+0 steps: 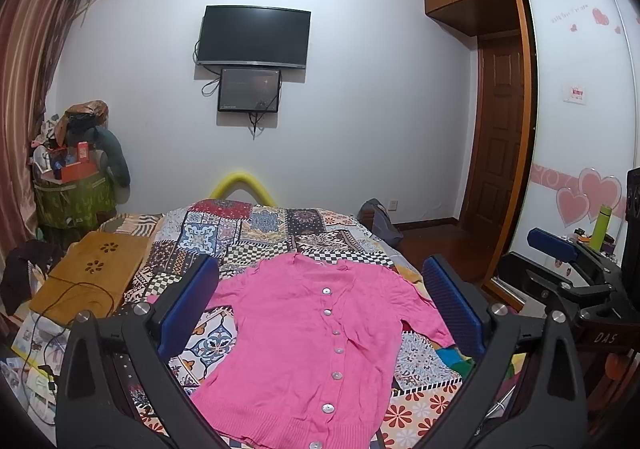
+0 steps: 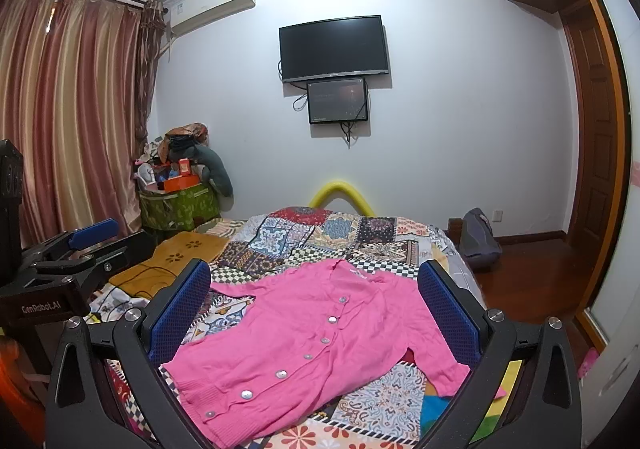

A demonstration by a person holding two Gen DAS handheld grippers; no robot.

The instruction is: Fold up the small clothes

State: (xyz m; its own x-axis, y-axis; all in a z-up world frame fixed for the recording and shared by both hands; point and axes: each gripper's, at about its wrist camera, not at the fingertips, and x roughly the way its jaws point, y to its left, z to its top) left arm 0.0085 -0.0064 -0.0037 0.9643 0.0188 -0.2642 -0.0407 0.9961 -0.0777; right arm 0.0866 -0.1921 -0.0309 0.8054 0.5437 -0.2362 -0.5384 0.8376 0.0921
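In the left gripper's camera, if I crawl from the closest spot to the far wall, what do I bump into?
Pink cardigan → patchwork quilt → yellow foam arch → small screen → big TV, both on the wall.

the cardigan point(image 1: 308, 345) lies flat on the bed point(image 1: 256, 233), near its front edge, collar toward the far edge. the left gripper point(image 1: 320, 313) and the right gripper point(image 2: 316, 313) hang above the front edge, the garment between each one's spread jaws. a mat point(image 1: 92, 273) lies along the bed's left edge. on the wall behind the far edge hangs a television point(image 1: 254, 37), a smaller screen point(image 1: 249, 89) just below it.
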